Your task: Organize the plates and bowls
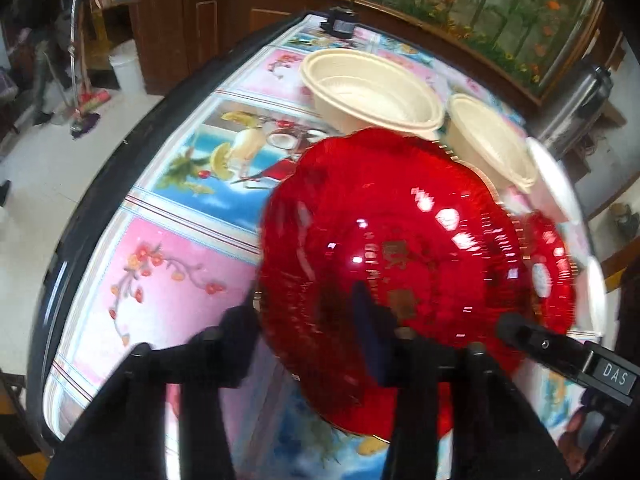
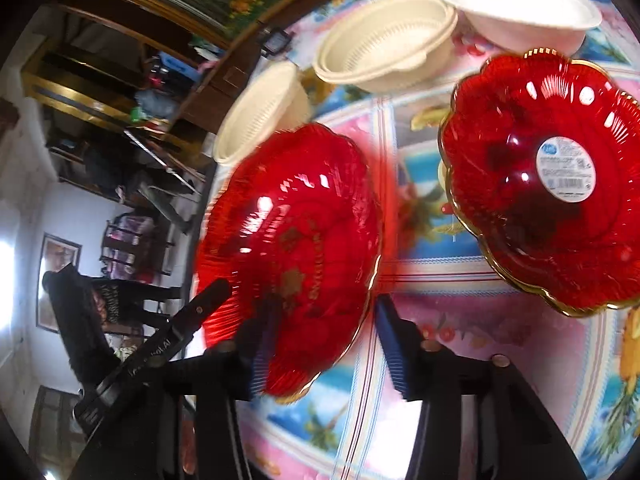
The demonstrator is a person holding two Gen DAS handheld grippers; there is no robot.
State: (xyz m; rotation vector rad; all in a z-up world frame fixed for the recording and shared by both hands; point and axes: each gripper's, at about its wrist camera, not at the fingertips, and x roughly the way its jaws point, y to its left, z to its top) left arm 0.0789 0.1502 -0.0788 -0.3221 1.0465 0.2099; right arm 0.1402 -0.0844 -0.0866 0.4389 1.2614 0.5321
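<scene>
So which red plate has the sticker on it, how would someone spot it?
Start at the table with the bright flowery cloth, and find the cream bowls at its far side. Nearer than those lie two red scalloped plates. The one you want lies flat on the cloth, gold-rimmed, with a round white label in its middle; the other red plate has gold lettering instead.

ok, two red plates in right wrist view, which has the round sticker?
The red plate at right, resting on the table, white label at its centre. The other red plate has gold markings only.
</scene>
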